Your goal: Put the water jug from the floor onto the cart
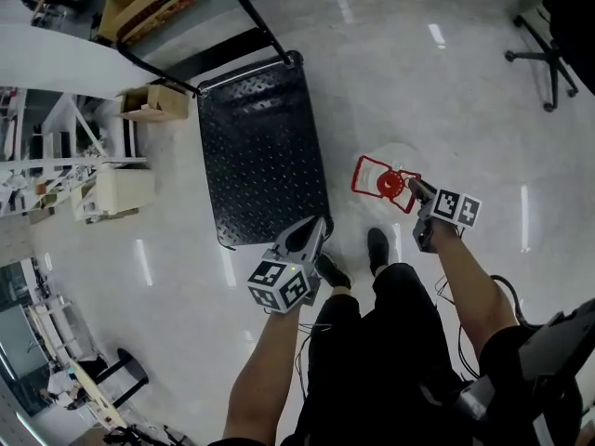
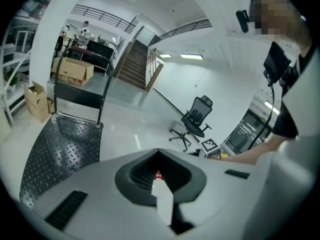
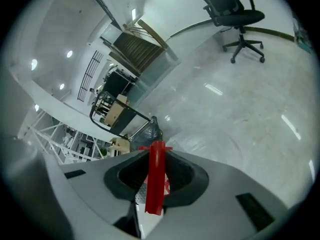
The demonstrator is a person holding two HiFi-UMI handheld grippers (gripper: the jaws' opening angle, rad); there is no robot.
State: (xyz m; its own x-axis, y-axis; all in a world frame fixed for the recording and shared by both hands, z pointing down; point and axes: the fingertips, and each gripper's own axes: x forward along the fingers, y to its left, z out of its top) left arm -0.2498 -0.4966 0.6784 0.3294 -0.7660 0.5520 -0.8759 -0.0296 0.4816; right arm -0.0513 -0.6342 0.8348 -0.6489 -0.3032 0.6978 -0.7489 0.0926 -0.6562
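Right tongs [image 3: 155,180] clamp the clear water jug's [image 1: 402,156] red plastic handle [image 3: 155,171]; left tongs [image 1: 311,232] closed, empty, at five o'clock of black checker-plate cart [image 1: 263,147].

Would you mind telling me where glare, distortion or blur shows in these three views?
Head view: ceiling lights streak as glare on the glossy floor; cart sharp. Left gripper view: fisheye, dark corners, near foreground soft, a mosaic patch top right. Right gripper view: same fisheye, glare streaks on the floor, red handle clear.

The left gripper [image 1: 312,231] points forward and down, jaws together and empty, a bare forearm [image 1: 265,370] behind it. The right gripper [image 1: 414,187], likewise tilted down, has its jaws clamped on a red handle [image 3: 155,176].
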